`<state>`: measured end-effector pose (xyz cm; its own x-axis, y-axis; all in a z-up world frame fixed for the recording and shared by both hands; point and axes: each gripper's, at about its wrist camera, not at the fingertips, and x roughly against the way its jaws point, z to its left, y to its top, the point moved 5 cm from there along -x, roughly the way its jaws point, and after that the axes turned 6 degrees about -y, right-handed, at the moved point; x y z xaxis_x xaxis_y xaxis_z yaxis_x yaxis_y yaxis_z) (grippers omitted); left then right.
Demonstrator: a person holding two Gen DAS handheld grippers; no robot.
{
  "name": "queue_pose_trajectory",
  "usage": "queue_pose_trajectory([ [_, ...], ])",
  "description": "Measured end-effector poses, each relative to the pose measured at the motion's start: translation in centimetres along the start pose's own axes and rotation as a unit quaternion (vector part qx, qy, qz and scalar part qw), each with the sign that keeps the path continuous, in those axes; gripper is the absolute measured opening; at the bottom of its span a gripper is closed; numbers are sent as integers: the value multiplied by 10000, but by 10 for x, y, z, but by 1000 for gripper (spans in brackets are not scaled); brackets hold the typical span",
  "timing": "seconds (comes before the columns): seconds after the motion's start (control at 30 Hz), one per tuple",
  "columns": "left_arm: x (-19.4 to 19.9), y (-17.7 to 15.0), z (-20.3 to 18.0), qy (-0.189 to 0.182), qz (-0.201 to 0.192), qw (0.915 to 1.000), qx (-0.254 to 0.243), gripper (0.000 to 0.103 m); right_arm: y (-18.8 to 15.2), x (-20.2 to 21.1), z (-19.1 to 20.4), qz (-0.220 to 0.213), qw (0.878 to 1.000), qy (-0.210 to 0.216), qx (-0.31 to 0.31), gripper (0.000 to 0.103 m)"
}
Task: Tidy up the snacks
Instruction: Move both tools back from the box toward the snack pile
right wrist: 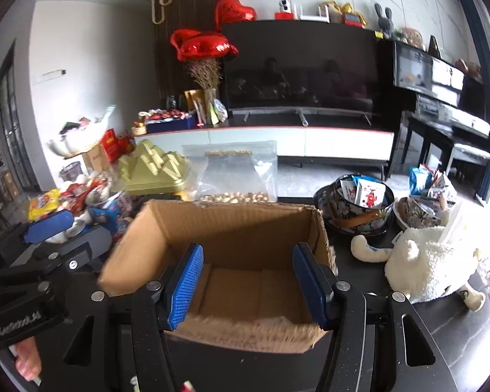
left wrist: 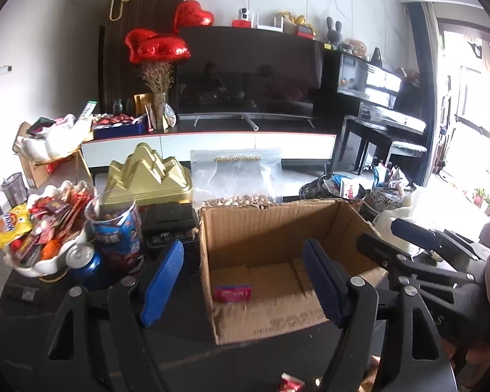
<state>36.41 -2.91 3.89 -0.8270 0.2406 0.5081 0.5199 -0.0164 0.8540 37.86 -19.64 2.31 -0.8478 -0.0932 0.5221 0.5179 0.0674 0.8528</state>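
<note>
An open cardboard box [left wrist: 271, 228] stands on the dark table, straight ahead in both wrist views. A small pink snack packet [left wrist: 232, 293] lies flat on the box floor near its front left corner. My left gripper [left wrist: 241, 281] is open, its blue pads wide apart on either side of the box's left front corner, with nothing pressed between them. My right gripper [right wrist: 247, 285] is open too and hangs above the near wall of the box [right wrist: 232, 228]; nothing is between its pads. A red wrapper [left wrist: 290, 383] lies on the table under my left gripper.
Left of the box are a white shell bowl [left wrist: 32, 269] heaped with snack packets, a blue can [left wrist: 81, 258], a blue jar [left wrist: 114, 228] and a gold tin [left wrist: 150, 176]. Behind it leans a clear bag of nuts [left wrist: 238, 176]. To the right are patterned bowls [right wrist: 330, 209] of packets and a white plush toy [right wrist: 431, 261].
</note>
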Motion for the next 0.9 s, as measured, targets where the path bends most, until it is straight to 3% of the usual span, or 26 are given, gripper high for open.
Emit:
queue_pose_trajectory([
  [0.43,85,-25,-26,84,-226,9992,-331,82,-22,86,14,-381,9982,425,200,59],
  [0.9,111,-103,-53,8,325,9985,-447,82,-76,126,19,-343,9947,788,567,58],
])
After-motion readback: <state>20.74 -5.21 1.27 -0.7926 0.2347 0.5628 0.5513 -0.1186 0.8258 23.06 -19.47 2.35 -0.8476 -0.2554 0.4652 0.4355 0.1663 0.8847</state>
